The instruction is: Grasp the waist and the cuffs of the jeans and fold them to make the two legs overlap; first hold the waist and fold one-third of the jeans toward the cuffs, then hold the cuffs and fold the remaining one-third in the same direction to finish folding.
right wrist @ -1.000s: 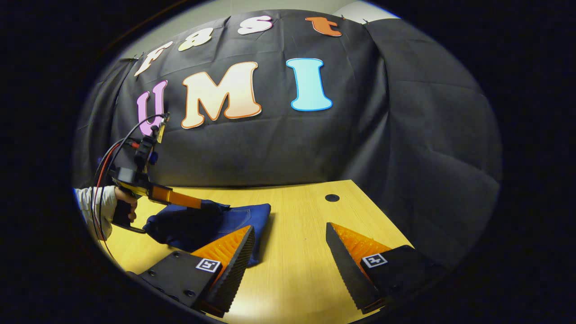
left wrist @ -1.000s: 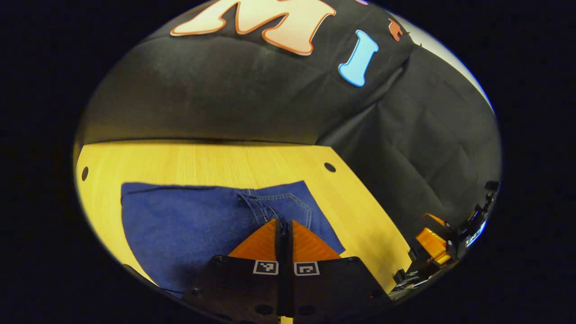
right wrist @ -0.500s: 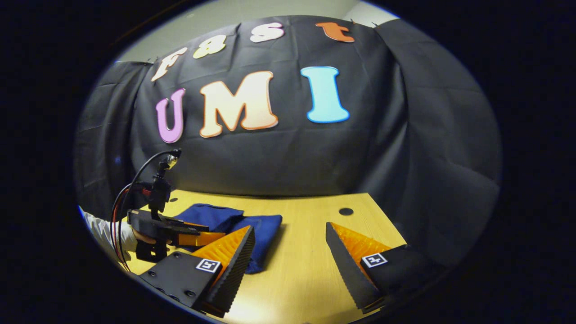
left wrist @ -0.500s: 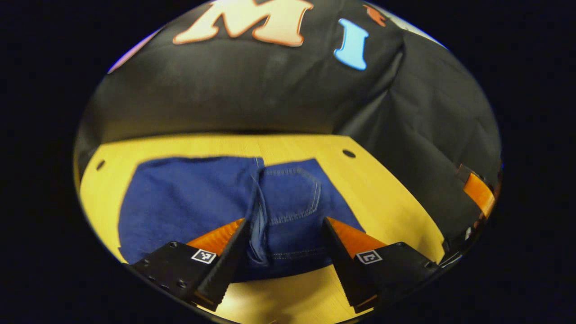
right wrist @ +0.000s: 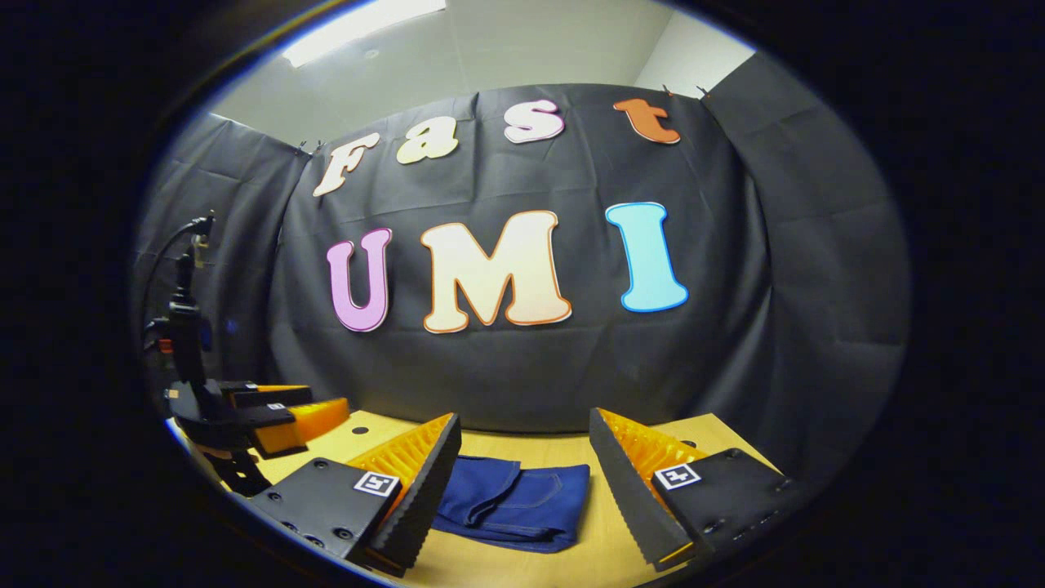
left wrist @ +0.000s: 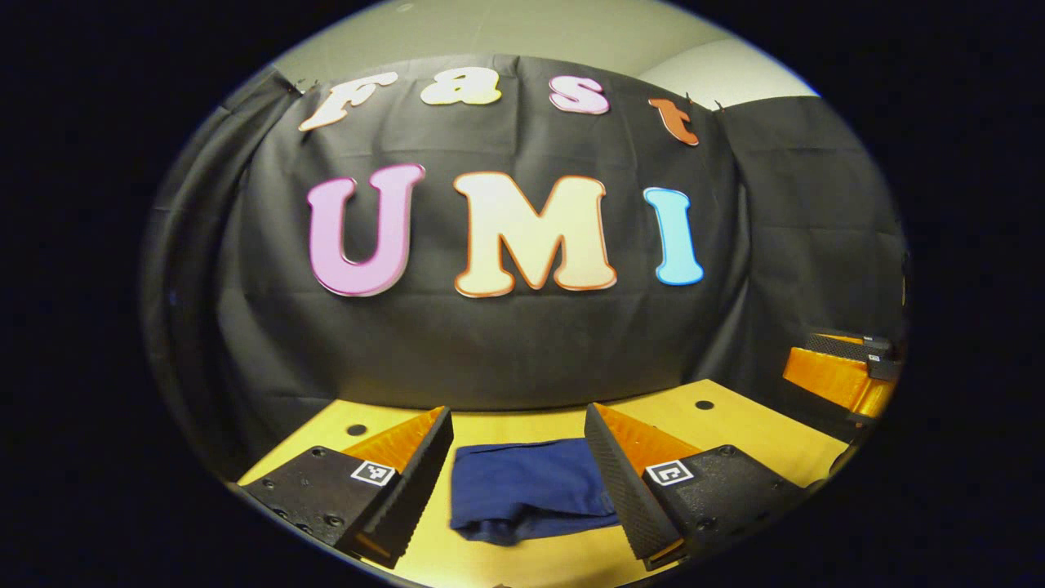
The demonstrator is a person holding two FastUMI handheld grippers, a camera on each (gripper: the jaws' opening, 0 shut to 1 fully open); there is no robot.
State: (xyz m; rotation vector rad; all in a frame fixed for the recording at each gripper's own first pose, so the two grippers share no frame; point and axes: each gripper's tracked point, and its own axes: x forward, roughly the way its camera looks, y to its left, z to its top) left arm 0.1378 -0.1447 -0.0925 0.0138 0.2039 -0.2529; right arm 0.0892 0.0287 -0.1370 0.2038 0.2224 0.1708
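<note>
Jeans (left wrist: 526,488) lie folded on table, beyond both open tongs.

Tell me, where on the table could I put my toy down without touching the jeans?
Bare wood lies on the table right of the folded jeans, running to the far right corner and its hole. A thinner strip runs behind the jeans along the black cloth. The left gripper hangs open over the left side, crowding it.

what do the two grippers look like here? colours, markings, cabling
Both match: the left gripper and right gripper have two wedge-shaped orange fingers with ribbed faces and black serrated inner pads, on black blocks with visible screws. Each block bears a small square black-and-white marker. In the right gripper view, the left gripper also shows from the side, with a black upright mount and dark cables looping off it.
</note>
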